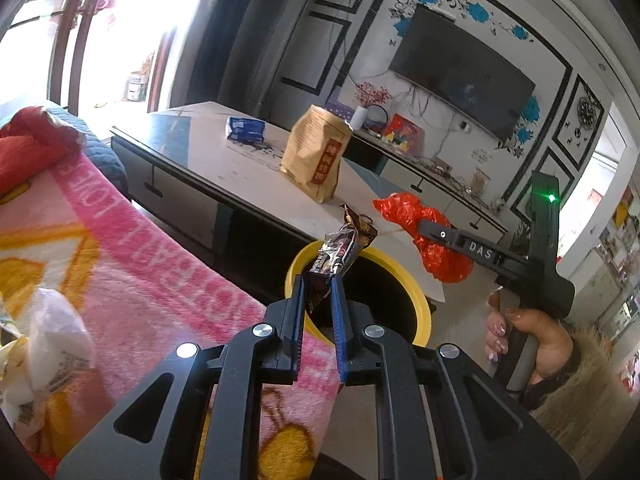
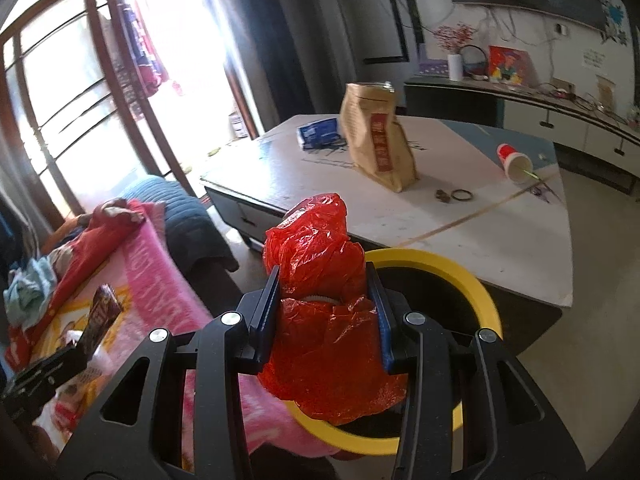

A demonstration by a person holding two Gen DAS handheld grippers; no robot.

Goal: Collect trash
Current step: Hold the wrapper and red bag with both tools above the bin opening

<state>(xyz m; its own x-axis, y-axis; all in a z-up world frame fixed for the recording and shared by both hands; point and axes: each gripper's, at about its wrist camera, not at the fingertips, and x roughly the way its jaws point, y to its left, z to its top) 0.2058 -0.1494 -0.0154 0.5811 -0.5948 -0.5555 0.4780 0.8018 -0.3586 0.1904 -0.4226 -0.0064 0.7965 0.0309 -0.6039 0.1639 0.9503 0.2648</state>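
The left claw (image 1: 316, 280) is closed on a dark snack wrapper (image 1: 344, 248), held above the rim of the yellow bin (image 1: 420, 304). The right claw (image 2: 326, 280) squeezes a crumpled red plastic bag (image 2: 316, 240) over the same bin, beside the worktop (image 2: 500, 240).

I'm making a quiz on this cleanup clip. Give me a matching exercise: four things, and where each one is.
Things:
1. crumpled red plastic bag
2. dark foil snack wrapper
3. brown paper bag
4. red-and-white paper cup

Places:
A. lying on its side on the table
B. in the left gripper
C. standing on the table
D. in the right gripper

Pairs: 1-D, 2-B, 3-C, 4-A
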